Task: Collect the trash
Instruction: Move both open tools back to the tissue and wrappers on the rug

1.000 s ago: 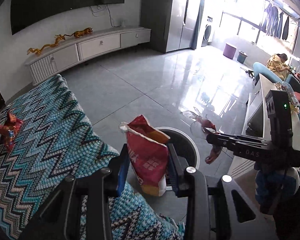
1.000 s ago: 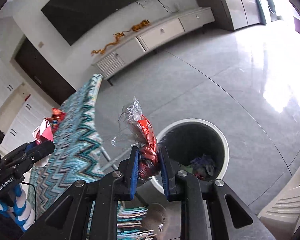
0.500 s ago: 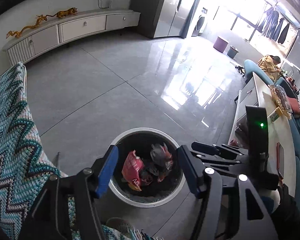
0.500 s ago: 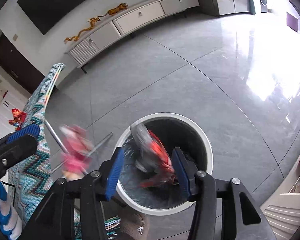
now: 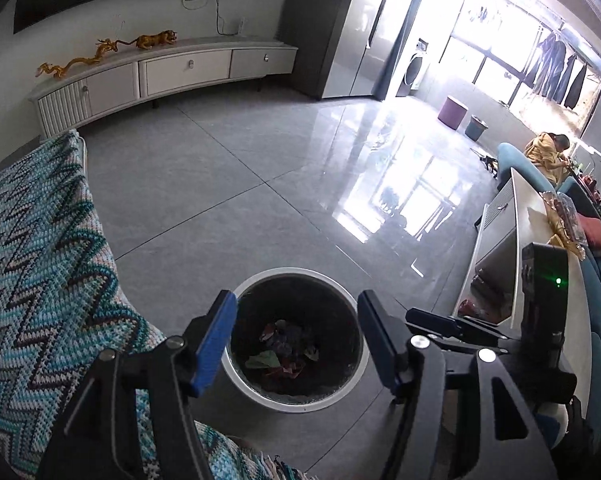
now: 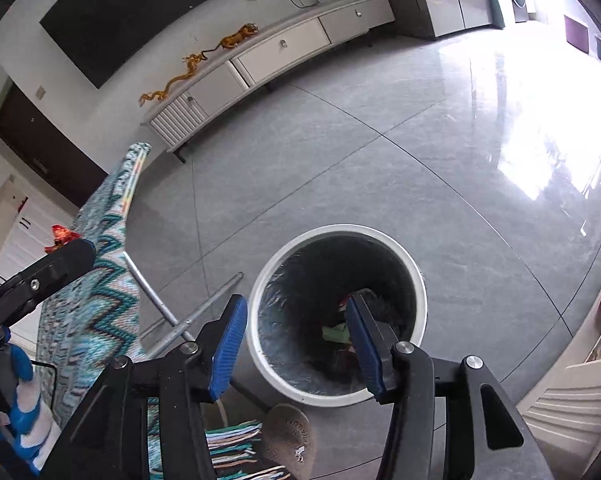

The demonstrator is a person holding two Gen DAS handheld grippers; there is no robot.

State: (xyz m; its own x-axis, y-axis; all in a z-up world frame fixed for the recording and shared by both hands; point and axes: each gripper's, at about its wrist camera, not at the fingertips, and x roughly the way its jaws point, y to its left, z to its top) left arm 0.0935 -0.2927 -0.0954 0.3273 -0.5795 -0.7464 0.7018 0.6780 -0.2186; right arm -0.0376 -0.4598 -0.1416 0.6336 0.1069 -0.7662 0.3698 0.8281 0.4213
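A round white-rimmed trash bin (image 5: pixel 332 394) stands on the grey floor, also in the right wrist view (image 6: pixel 414 276), with crumpled wrappers (image 5: pixel 280 350) at its bottom. My left gripper (image 5: pixel 296 340) hangs open and empty above the bin. My right gripper (image 6: pixel 296 340) is open and empty above it too; its body shows in the left wrist view (image 5: pixel 452 328). A red wrapper (image 6: pixel 62 236) lies on the zigzag cloth (image 6: pixel 96 280) at the left, beyond the left gripper's finger (image 6: pixel 56 266).
The zigzag-cloth table (image 5: pixel 40 280) sits left of the bin on metal legs (image 6: pixel 168 320). A slipper (image 6: pixel 290 438) lies on the floor near the bin. A white coffee table (image 5: pixel 516 240) stands right. A TV cabinet (image 5: pixel 172 76) lines the far wall.
Both grippers held wrappers a second ago, then opened over the bin. The red bag and the foil wrapper dropped into the bin. Both grippers now hang open and empty.
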